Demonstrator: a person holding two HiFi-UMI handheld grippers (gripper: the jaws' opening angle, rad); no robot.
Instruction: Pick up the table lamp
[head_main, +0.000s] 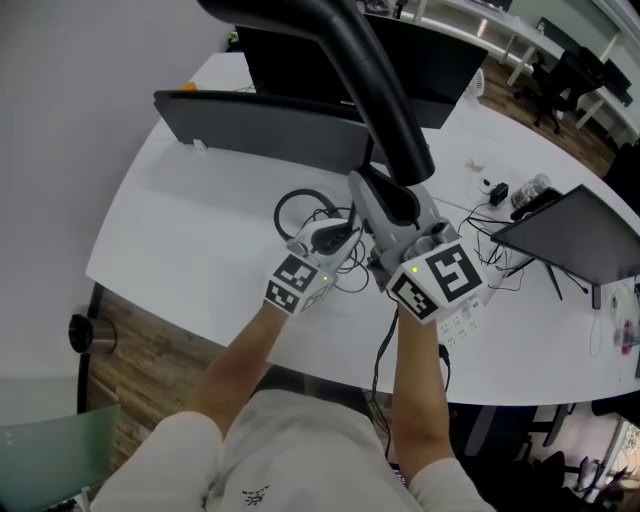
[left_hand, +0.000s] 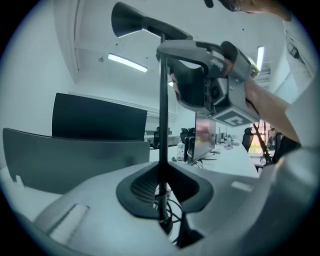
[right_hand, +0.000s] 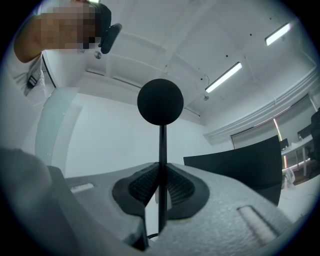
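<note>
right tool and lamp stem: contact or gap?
Touching. Right gripper view: the right tool clamps the lamp stem between both pads, no gap.

Open-plan office, long white desks, dark monitors, swivel chairs, ceiling strip lights

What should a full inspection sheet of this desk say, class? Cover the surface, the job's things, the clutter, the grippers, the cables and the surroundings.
Surface: white curved table.
Job's things: black thin-stemmed table lamp, its stem held by both grippers.
Clutter: two black monitors at the back; dark tilted screen and small items at the right.
Grippers: left gripper shut on the stem low down; right gripper shut on it higher up.
Cables: black cable loop by the grippers; cable tangle beside the tilted screen.
Surroundings: wooden floor; office chairs beyond the table.
</note>
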